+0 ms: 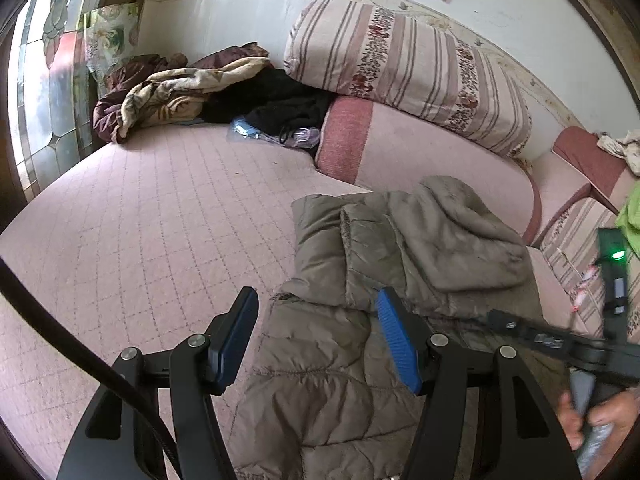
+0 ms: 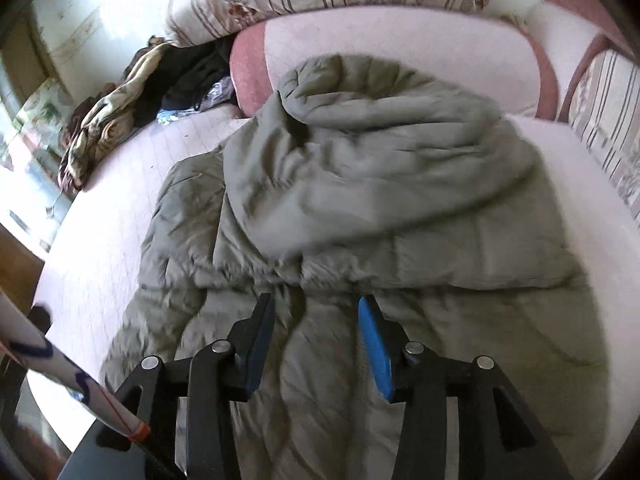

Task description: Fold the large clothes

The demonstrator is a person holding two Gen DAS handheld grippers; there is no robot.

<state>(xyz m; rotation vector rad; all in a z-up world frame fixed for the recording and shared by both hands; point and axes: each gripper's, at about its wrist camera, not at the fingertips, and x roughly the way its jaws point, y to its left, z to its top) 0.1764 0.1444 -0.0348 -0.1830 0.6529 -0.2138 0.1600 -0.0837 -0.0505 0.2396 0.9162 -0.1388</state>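
An olive-grey puffer jacket [image 1: 320, 392] with a hood lies on the pink quilted bed cover [image 1: 160, 208]. Its sleeves are folded in over the body and the hood [image 2: 380, 152] rests on top at the far end. My left gripper [image 1: 316, 296] hovers open above the jacket's left edge, with nothing between its blue pads. My right gripper [image 2: 316, 300] is also open, just above the middle of the jacket below the hood, and nothing is pinched in it. In the left wrist view the right-hand tool [image 1: 532, 336] reaches in from the right, held by a hand [image 1: 592, 420].
A long pink bolster [image 1: 420, 152] and a striped pillow [image 1: 400, 60] lie behind the jacket. A crumpled blanket [image 1: 168, 92] and black clothes [image 1: 280, 100] are heaped at the far left by a stained-glass window [image 1: 48, 80]. A white stick [image 2: 60, 364] crosses the lower left.
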